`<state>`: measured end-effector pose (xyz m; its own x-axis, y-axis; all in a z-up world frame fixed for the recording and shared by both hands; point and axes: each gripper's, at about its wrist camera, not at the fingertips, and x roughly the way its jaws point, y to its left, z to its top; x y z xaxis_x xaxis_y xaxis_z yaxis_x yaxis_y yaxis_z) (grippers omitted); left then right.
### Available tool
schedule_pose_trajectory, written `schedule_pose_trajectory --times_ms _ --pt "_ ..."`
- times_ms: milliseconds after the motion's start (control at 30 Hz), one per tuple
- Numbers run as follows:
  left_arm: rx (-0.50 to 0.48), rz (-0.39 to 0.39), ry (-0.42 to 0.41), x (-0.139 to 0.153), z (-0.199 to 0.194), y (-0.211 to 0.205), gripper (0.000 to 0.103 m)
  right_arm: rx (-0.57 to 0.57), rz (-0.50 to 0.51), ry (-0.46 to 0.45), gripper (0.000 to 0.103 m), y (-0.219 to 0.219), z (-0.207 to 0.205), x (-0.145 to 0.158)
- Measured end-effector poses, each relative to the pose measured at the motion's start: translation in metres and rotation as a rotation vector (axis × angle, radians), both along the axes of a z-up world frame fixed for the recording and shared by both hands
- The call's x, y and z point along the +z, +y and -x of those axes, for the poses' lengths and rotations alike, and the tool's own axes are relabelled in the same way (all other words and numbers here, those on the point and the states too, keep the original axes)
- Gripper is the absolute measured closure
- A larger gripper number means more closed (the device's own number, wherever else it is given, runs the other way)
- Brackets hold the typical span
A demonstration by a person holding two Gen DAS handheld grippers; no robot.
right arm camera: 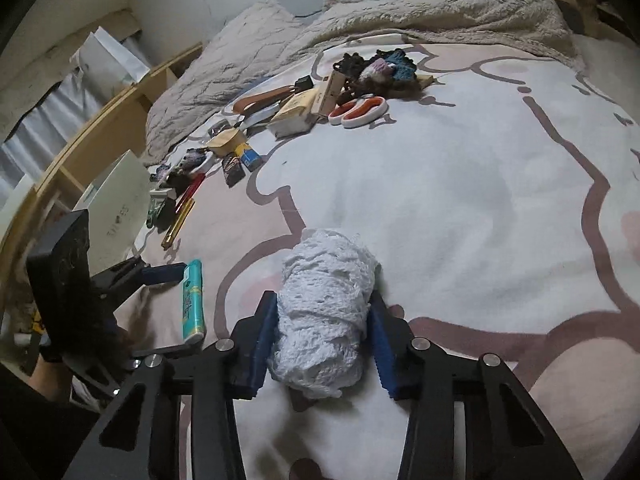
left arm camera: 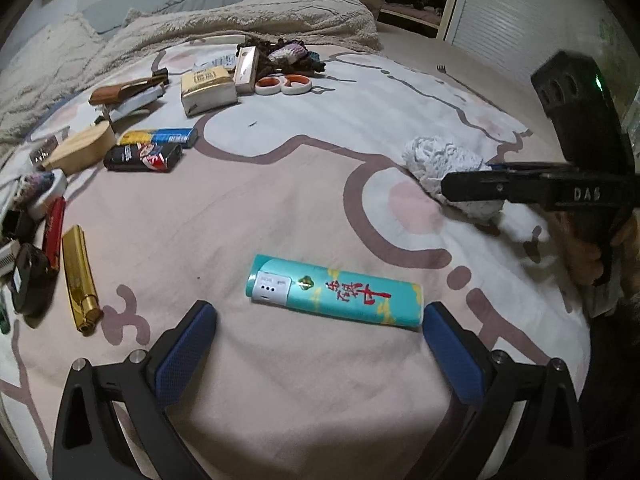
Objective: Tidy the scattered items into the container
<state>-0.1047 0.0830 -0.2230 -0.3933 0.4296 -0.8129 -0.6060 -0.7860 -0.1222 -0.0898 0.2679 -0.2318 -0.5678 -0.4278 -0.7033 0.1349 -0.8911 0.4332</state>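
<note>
My right gripper (right arm camera: 322,332) pinches a white knitted bundle (right arm camera: 326,312)
My left gripper (left arm camera: 320,332) jaws are spread around the smooth teal lighter (left arm camera: 336,292), long axis crosswise on the bed (left arm camera: 280,184)

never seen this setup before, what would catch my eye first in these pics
First, the white crocheted bundle squeezed between the blue pads of the right hand-held gripper, low in the right wrist view. Next, the turquoise lighter with red characters, lying on the pink and white bedspread between the wide-open fingers of the left hand-held gripper. Beyond, a clutter of lighters, orange-handled scissors and small boxes lines the far left.
</note>
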Motion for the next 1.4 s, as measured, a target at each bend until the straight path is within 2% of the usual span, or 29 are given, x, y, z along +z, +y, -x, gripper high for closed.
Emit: schedule_pose_trajectory --times_ms 200,367,633,733,767,800,1133,1400 --pt "-0.005 0.046 0.052 0.001 -0.006 0.007 0.0 -0.017 -0.022 0.064 0.061 -0.006 -0.005 -0.003" --pt "-0.013 0.058 0.082 0.001 -0.007 0.009 0.0 -0.007 0.007 0.065 0.061 -0.002 -0.002 -0.006" --pt "-0.044 0.068 0.091 0.002 -0.003 0.014 0.001 0.008 -0.006 0.068 0.061 -0.005 -0.003 -0.008" --pt "-0.05 0.05 0.097 0.004 -0.005 0.012 0.011 0.008 -0.009 0.07 0.061 -0.005 -0.004 -0.009" --pt "-0.052 0.045 0.105 0.005 -0.006 0.012 0.019 0.008 -0.009 0.07 0.061 -0.005 -0.003 -0.009" --pt "-0.055 0.044 0.113 0.006 -0.008 0.013 0.021 0.008 -0.01 0.07 0.061 -0.005 -0.003 -0.009" --pt "-0.047 0.067 0.148 0.009 -0.013 0.015 0.021 0.011 -0.048 0.075 0.061 -0.009 -0.003 -0.008" --pt "-0.017 0.037 0.175 0.02 -0.018 0.004 0.021 0.011 -0.151 0.073 0.061 -0.023 -0.004 0.001"
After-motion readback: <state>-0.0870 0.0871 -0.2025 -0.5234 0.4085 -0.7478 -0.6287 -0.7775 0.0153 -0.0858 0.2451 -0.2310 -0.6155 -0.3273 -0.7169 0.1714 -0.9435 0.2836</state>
